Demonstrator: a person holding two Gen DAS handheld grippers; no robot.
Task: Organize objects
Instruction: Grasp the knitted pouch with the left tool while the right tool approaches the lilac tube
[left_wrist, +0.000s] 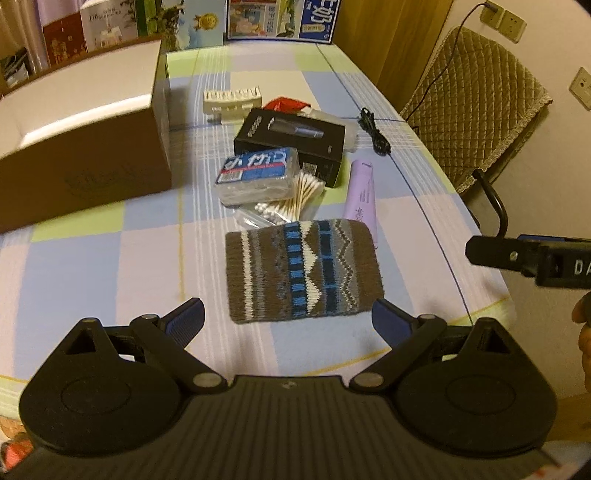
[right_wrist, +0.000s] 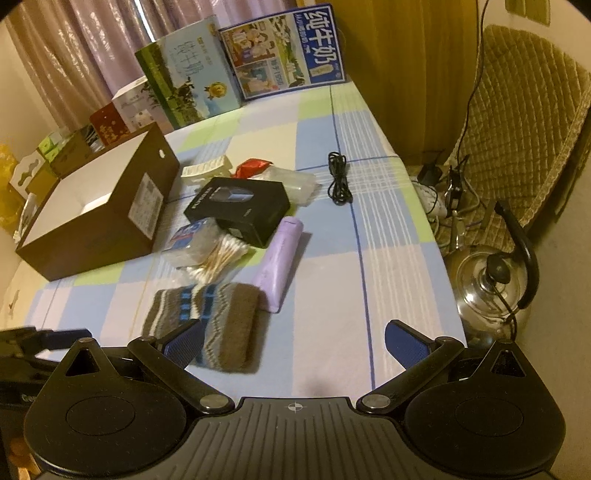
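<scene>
Hovering over a checked tablecloth (left_wrist: 92, 266), the left gripper (left_wrist: 288, 317) hangs with its blue-padded fingers (left_wrist: 186, 321) spread wide and nothing between them; a knitted pouch (left_wrist: 303, 269) lies flat just ahead, squarely in the gap. The right gripper (right_wrist: 293, 343) is likewise wide open and empty, with the same pouch (right_wrist: 207, 325) ahead of its left finger and partly hidden behind it. The pouch is a soft rectangle of ribbed wool, brown with bands of blue, cream and grey zigzags. Just beyond it, seen from the left gripper, a loose bundle of cotton swabs (left_wrist: 295, 199) in clear wrap touches a transparent plastic case (left_wrist: 255, 177) with a blue-and-red label. A matt black carton (left_wrist: 295, 144) sits behind those, and a smooth lilac tube (left_wrist: 360, 192) lies to the right, its near end against the pouch's far corner. Farther off rest a cream ridged plastic piece (left_wrist: 232, 101) and a coiled black cable (left_wrist: 373, 129). To the far left stands an open brown cardboard box (left_wrist: 85, 173) with a white interior.
</scene>
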